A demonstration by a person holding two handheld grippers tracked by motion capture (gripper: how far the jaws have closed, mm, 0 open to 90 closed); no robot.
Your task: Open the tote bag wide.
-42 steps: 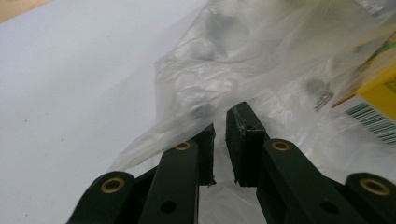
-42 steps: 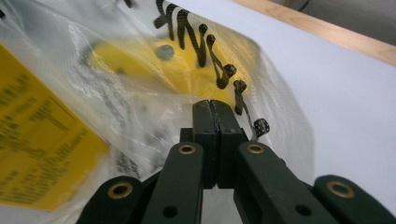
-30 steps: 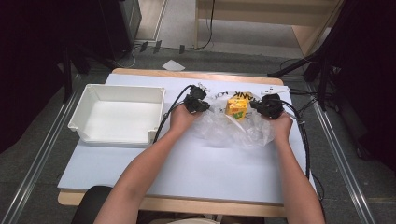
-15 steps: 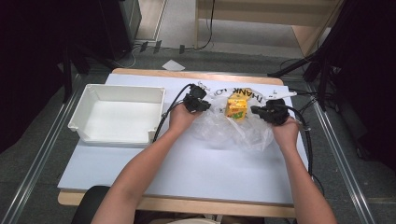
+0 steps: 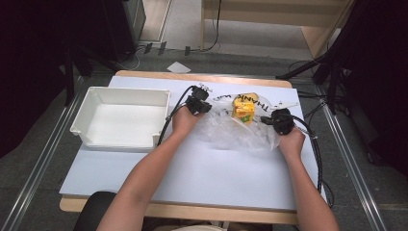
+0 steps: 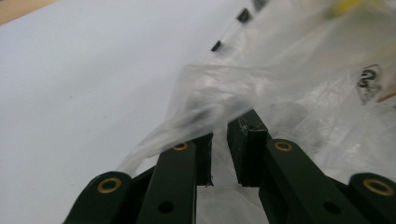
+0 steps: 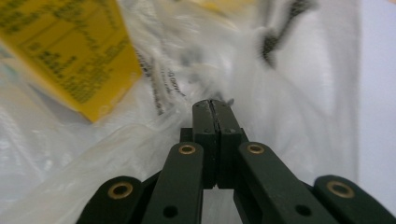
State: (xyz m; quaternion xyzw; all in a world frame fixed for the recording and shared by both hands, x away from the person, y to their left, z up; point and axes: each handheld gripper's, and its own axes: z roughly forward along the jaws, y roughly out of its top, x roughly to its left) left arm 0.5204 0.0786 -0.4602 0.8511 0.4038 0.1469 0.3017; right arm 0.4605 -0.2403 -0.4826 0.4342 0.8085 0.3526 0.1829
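Two grippers: we hold one in each hand, both at the clear plastic bag [image 5: 240,132] in the middle of the table [image 5: 192,178].
Left gripper [image 6: 219,144]: jaws a narrow gap apart, the bag's bunched edge draped over them; we cannot tell whether they pinch the film.
Right gripper [image 7: 215,116]: jaws clenched on the bag's film.
Key relation: the yellow carton [image 5: 243,110] stands inside the bag between our two grippers, nearer the right one; in the right gripper view it lies up and left of the jaws.
Bag axis: it stretches across the table from hand to hand.
Counts: one bag, one carton, one white bin [image 5: 96,139] well left of the bag.
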